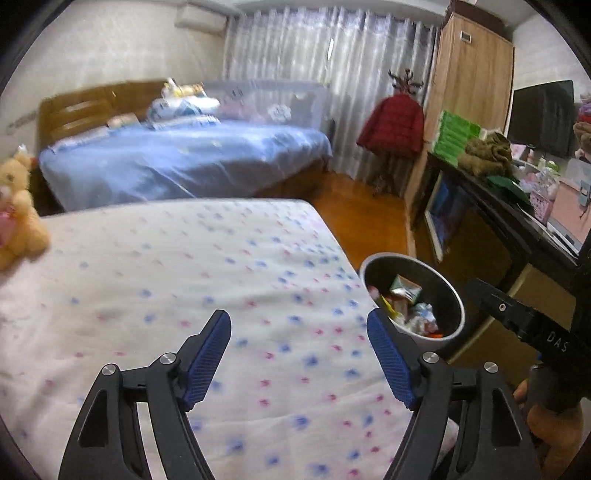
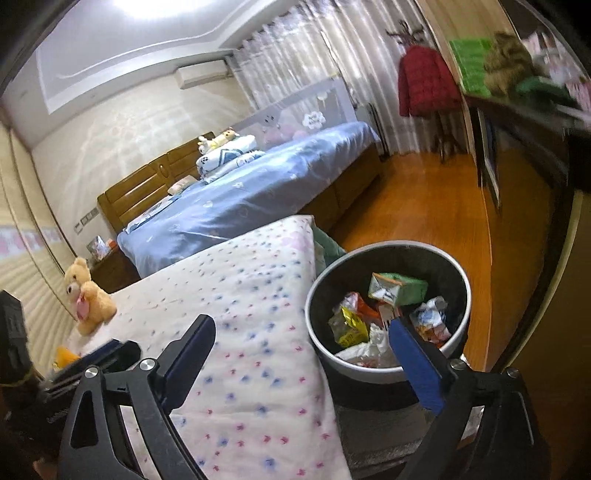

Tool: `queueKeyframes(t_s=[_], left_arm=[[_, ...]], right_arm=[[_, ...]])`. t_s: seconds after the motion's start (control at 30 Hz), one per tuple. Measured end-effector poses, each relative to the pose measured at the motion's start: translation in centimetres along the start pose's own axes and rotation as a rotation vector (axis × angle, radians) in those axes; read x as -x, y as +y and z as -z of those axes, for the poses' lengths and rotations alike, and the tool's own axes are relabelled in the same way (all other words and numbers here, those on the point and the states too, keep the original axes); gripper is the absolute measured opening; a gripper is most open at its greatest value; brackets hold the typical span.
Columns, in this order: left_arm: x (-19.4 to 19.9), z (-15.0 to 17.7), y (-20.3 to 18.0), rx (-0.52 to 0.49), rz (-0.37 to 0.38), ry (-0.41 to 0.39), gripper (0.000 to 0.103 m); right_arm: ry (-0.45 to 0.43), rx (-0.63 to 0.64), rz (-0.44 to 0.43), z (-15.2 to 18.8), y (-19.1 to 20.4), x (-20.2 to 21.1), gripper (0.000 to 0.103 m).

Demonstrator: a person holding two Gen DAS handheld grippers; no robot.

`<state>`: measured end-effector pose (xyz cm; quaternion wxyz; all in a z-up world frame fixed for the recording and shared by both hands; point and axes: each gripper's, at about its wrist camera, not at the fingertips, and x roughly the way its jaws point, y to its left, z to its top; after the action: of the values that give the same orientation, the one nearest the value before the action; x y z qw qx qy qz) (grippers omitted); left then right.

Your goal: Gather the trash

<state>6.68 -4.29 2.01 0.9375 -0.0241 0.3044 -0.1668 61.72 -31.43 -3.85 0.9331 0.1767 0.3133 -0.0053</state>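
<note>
Left gripper [image 1: 299, 326] and right gripper [image 2: 301, 334] both open, empty, above flower-print white bed [image 1: 184, 280]; round grey wastebin [image 2: 388, 254] holds crumpled wrappers [image 2: 351, 325]

Bedroom with pale walls [image 2: 122, 122] and orange-brown wooden floor [image 2: 424, 206]. Two beds side by side: nearer one [image 1: 177, 266] in white sheet dotted blue and pink, farther one [image 1: 184, 158] in blue with wooden headboard [image 2: 144, 192]. Sheer curtains [image 1: 314, 51] across the window (daylight showing through). Tall wooden wardrobe [image 1: 469, 85] at right, ceiling light [image 2: 147, 7] glaring overhead.
</note>
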Motion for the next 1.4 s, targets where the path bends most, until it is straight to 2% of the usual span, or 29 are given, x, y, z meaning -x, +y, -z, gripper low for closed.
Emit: queueKeyframes(t_s=[0.2, 0.27, 0.37, 0.43, 0.7, 0.77, 1.0, 1.4], left_arm=[[5.1, 0.3, 0.0, -0.027, -0.074, -0.159, 0.086], [6.4, 0.8, -0.2, -0.035, -0.108, -0.218, 0.101], [7.5, 1.7, -0.5, -0.044, -0.169, -0.277, 0.102], [7.5, 2.2, -0.5, -0.041, -0.185, -0.277, 0.102], [7.4, 3.5, -0.4, -0.012, -0.243, -0.269, 0.102], [6.2, 2.8, -0.8, -0.008, -0.242, -0.274, 0.102], [6.3, 2.4, -1.4, 0.001, -0.255, -0.268, 0.102], [5.7, 1.7, -0.3, 0.001, -0.259, -0.268, 0.102]], right_arm=[[-0.113, 0.138, 0.038, -0.5, 3.5, 1.9, 0.1], [-0.18, 0.184, 0.065, -0.9, 4.7, 2.9, 0.103], [-0.272, 0.219, 0.103, -0.9, 5.7, 3.7, 0.103], [-0.288, 0.23, 0.107, -0.8, 5.9, 3.4, 0.103], [-0.252, 0.233, 0.109, -0.4, 5.7, 1.7, 0.103], [-0.251, 0.232, 0.106, -0.2, 5.7, 1.8, 0.103], [-0.255, 0.236, 0.1, -0.2, 5.8, 1.8, 0.103], [-0.246, 0.244, 0.093, -0.4, 6.1, 1.8, 0.103]])
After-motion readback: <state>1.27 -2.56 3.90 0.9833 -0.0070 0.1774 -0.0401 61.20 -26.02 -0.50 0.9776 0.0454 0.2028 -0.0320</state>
